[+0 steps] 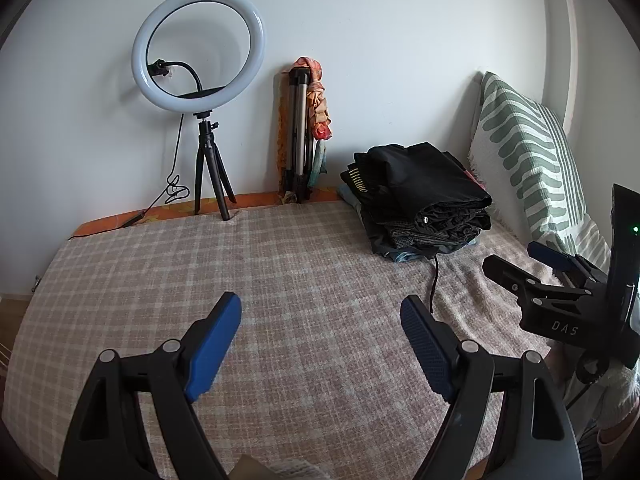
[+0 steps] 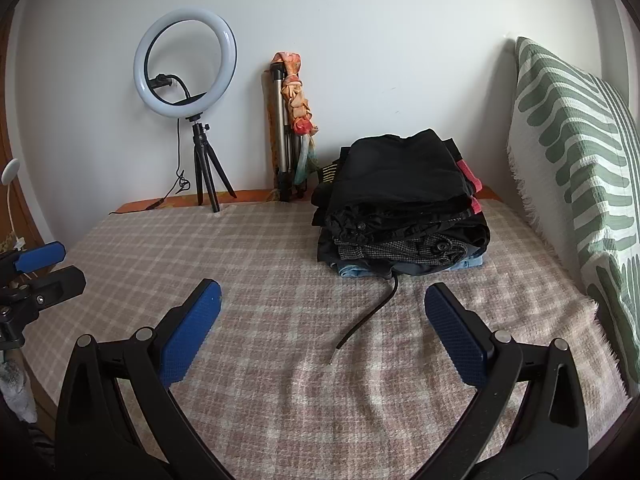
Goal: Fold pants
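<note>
Right now both your claws hang open and empty over the bed (image 2: pixel 280 248): left claw (image 1: pixel 320 344), right claw (image 2: pixel 324 332). The pants sit in the folded pile (image 2: pixel 400 208) by the wall, ahead and slightly right of the right claw, which looks nearer; its long side runs left-right. A cord (image 2: pixel 372 312) trails from the pile toward you. Left of the pile stand a tripod (image 2: pixel 280 132) and ring light (image 2: pixel 185 62); the pillow (image 2: pixel 576 152) is right.

Open blanket ahead, clutter along the far edge

Bare checked blanket (image 2: pixel 280 320) from 6 to 12 o'clock; clothes stack (image 2: pixel 404 204) with trailing cord (image 2: pixel 372 312) at 1, pillow (image 2: pixel 572 168) at 3, ring light (image 2: pixel 186 64) at 11.
</note>
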`<state>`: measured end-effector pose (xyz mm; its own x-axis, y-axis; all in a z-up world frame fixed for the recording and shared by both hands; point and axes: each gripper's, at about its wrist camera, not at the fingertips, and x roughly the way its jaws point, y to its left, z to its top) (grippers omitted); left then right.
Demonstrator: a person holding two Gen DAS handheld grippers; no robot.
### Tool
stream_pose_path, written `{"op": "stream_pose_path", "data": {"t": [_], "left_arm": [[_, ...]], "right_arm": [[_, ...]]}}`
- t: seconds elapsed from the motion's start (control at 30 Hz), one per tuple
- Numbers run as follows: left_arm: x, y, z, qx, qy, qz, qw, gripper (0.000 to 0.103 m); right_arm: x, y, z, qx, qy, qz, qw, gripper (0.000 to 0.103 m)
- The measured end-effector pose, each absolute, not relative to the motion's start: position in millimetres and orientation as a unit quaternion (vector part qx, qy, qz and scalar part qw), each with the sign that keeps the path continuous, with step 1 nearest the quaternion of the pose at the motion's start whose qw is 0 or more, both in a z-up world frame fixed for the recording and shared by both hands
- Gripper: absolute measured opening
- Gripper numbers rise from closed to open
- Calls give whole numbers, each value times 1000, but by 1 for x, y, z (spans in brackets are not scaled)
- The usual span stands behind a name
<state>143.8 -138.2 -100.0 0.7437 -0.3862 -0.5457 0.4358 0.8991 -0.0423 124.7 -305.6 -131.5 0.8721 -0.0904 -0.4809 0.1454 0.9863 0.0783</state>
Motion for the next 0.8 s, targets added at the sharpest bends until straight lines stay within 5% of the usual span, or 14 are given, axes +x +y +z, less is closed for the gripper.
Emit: {"op": "stream_pose_path", "data": {"t": [0.8], "left_arm": [[140, -139, -99, 46, 279, -219, 934, 81]], "right_arm": [[128, -303, -134, 58, 254, -53, 964, 103]]}}
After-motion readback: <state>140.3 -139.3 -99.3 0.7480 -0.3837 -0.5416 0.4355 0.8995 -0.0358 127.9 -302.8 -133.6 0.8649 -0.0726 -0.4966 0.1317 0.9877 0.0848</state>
